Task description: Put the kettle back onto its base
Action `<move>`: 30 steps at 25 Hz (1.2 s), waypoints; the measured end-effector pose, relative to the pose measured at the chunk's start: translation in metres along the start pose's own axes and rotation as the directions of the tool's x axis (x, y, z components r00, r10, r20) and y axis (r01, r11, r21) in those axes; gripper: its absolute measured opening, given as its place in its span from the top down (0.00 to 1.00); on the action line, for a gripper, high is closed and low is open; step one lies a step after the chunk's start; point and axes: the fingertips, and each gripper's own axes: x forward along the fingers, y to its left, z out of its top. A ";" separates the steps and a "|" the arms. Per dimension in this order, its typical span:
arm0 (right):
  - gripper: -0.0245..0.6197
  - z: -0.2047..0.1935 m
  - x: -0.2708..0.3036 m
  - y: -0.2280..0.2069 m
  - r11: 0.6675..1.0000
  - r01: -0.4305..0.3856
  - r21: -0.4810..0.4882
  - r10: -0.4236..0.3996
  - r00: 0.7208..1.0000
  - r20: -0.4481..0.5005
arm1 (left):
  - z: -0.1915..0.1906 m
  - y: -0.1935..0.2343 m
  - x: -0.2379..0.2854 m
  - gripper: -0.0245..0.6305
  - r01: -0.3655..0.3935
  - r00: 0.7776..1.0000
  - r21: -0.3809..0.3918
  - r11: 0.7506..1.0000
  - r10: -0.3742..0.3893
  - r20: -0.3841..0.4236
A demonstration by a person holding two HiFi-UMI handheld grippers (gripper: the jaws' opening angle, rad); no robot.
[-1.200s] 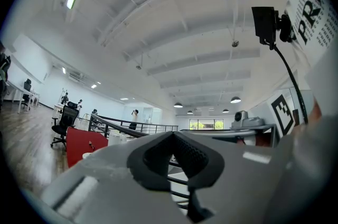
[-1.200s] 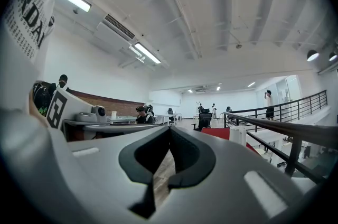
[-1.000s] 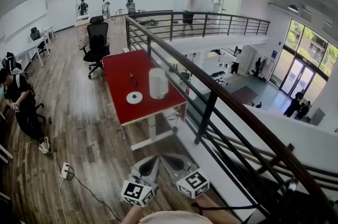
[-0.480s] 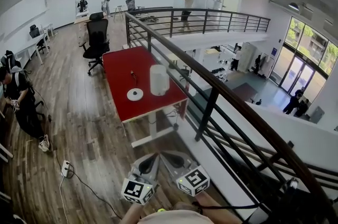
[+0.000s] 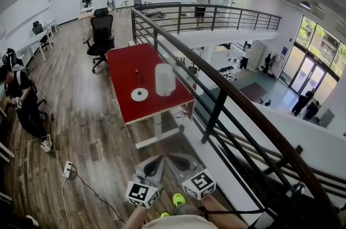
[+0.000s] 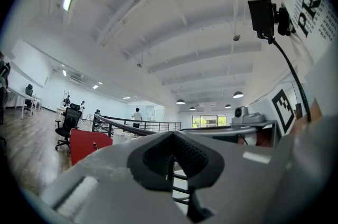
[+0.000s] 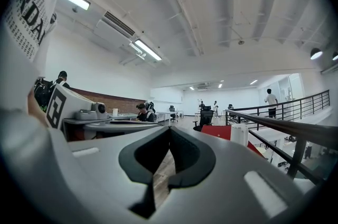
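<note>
Red tabletop ahead carries everything I need, and it lies well apart from me across the wooden floor. The white kettle stands upright near the table edge that runs along the black railing. Its round white base lies flat just beside it on the open-floor side, bare and not touching the kettle. A small dark item sits behind the base; I cannot tell what it is from here.

Both tools are low at the bottom of the head view, side by side and pointing level toward the table. The left gripper has its jaws pressed together with nothing between them. The right gripper is the same, pads meeting and empty.

By my reading the task has not begun and this is the approach. Next I would close the distance to the table and spread one gripper's jaws before reaching in. The kettle's handle does not show from here, so I would pick the hold once I am closer. After that comes a lift, a short carry sideways and a centred set-down on the base, keeping clear of the railing.
</note>
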 end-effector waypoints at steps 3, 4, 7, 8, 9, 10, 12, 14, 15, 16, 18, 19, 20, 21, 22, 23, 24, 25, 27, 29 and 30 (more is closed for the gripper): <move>0.95 -0.001 0.010 -0.012 1.000 -0.012 0.003 0.012 1.000 0.003 | -0.002 0.010 0.012 0.98 -0.018 1.000 0.005 1.000 0.018 -0.006; 0.95 -0.001 0.013 -0.016 1.000 -0.013 0.001 0.013 1.000 0.003 | -0.002 0.013 0.016 0.98 -0.022 1.000 0.010 1.000 0.022 -0.008; 0.95 -0.002 0.023 -0.033 1.000 -0.018 0.005 0.018 1.000 0.002 | -0.003 0.023 0.032 0.98 -0.029 0.999 0.025 0.999 0.029 -0.021; 0.95 -0.002 0.026 -0.039 1.000 -0.020 0.009 0.020 1.000 0.002 | -0.004 0.026 0.039 0.98 -0.032 0.999 0.026 0.999 0.033 -0.025; 0.95 -0.003 0.029 -0.046 1.000 -0.023 0.012 0.023 1.000 0.003 | -0.006 0.028 0.046 0.98 -0.036 0.999 0.027 0.999 0.037 -0.028; 0.95 -0.004 0.032 -0.053 1.000 -0.026 0.015 0.026 1.000 0.003 | -0.007 0.032 0.052 0.98 -0.041 0.999 0.028 0.999 0.042 -0.030; 0.95 -0.005 0.039 -0.067 0.999 -0.030 0.019 0.030 1.000 0.006 | -0.007 0.039 0.066 0.98 -0.051 0.998 0.032 0.998 0.051 -0.030; 0.95 -0.003 0.046 -0.081 0.999 -0.030 0.026 0.030 0.999 0.011 | -0.006 0.045 0.080 0.98 -0.059 0.998 0.036 0.998 0.060 -0.027; 0.95 -0.002 0.049 -0.089 0.999 -0.030 0.030 0.030 0.999 0.014 | -0.006 0.048 0.088 0.98 -0.061 0.998 0.039 0.997 0.062 -0.025; 0.95 -0.001 0.051 -0.096 0.999 -0.032 0.034 0.031 0.999 0.016 | -0.006 0.051 0.095 0.98 -0.063 0.998 0.041 0.997 0.064 -0.024; 0.95 -0.003 0.056 -0.110 0.999 -0.039 0.035 0.038 0.999 0.018 | -0.009 0.056 0.110 0.98 -0.066 0.998 0.044 0.997 0.067 -0.021; 0.95 -0.005 0.058 -0.116 0.999 -0.044 0.031 0.043 0.999 0.018 | -0.011 0.058 0.115 0.98 -0.068 0.997 0.047 0.997 0.069 -0.019; 0.95 -0.007 0.060 -0.122 0.998 -0.049 0.026 0.048 0.999 0.018 | -0.013 0.060 0.121 0.98 -0.072 0.997 0.048 0.996 0.073 -0.016; 0.95 -0.010 0.062 -0.128 0.998 -0.053 0.021 0.052 0.998 0.019 | -0.015 0.061 0.127 0.98 -0.076 0.997 0.049 0.996 0.077 -0.012; 0.95 -0.011 0.062 -0.135 0.998 -0.056 0.016 0.055 0.998 0.018 | -0.016 0.062 0.134 0.98 -0.080 0.997 0.050 0.996 0.080 -0.009; 0.95 -0.012 0.063 -0.143 0.998 -0.057 0.014 0.057 0.998 0.016 | -0.017 0.063 0.141 0.98 -0.083 0.996 0.049 0.995 0.084 -0.006; 0.95 -0.013 0.064 -0.151 0.998 -0.057 0.013 0.057 0.998 0.014 | -0.018 0.064 0.149 0.98 -0.086 0.996 0.048 0.995 0.086 -0.004; 0.95 -0.013 0.066 -0.158 0.998 -0.057 0.013 0.057 0.998 0.011 | -0.020 0.066 0.157 0.98 -0.088 0.996 0.044 0.995 0.088 -0.002; 0.95 -0.015 0.070 -0.171 0.998 -0.058 0.011 0.057 0.998 0.001 | -0.024 0.070 0.169 0.98 -0.093 0.996 0.037 0.995 0.093 -0.005; 0.95 -0.018 0.076 -0.183 0.998 -0.057 0.011 0.057 0.998 -0.009 | -0.026 0.074 0.180 0.98 -0.095 0.995 0.035 0.995 0.095 -0.011; 0.95 -0.018 0.078 -0.187 0.998 -0.056 0.012 0.056 0.998 -0.011 | -0.026 0.076 0.184 0.98 -0.096 0.995 0.036 0.995 0.097 -0.014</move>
